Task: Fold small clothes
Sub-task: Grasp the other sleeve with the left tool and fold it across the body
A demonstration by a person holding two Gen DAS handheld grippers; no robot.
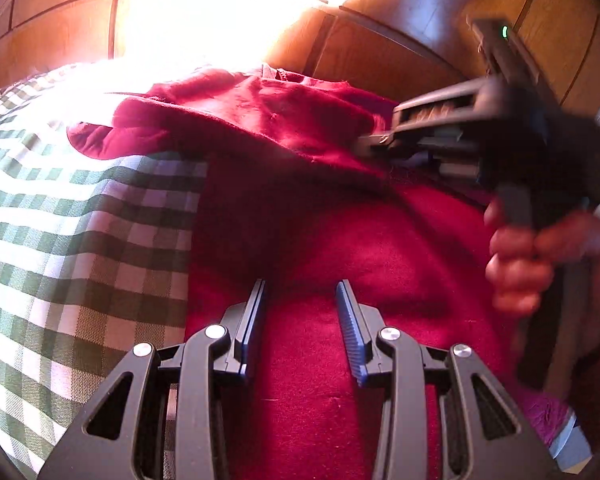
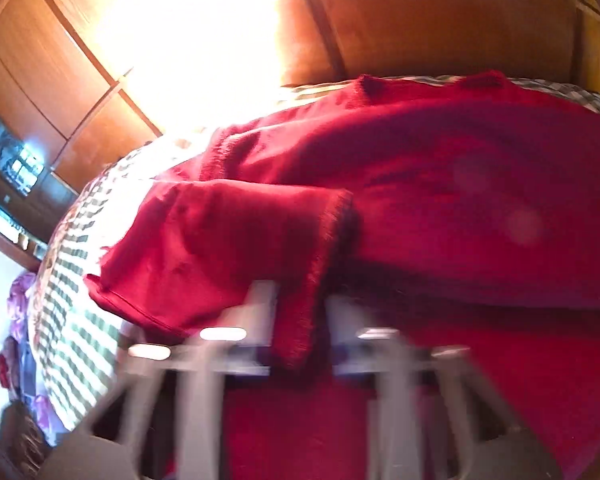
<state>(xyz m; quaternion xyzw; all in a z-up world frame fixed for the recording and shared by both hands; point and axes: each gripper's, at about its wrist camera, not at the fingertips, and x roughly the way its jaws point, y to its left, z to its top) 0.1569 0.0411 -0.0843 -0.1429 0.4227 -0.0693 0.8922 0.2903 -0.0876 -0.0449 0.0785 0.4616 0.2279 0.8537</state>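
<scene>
You had the red garment (image 1: pixel 340 240) spread on the checked cloth (image 1: pixel 80 220), with one flap (image 2: pixel 220 248) already lifted and carried over the body of the garment, so I judged the fold as begun but not finished. Your right gripper (image 2: pixel 300 320) was clamped on the frayed edge of that flap, near the garment's middle. Your left gripper (image 1: pixel 302 312) hovered over the garment's near part, its jaws apart and nothing between them. The flap remained to be laid flat.

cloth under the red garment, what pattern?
Green-and-white check tablecloth, clearest in the left wrist view.
</scene>
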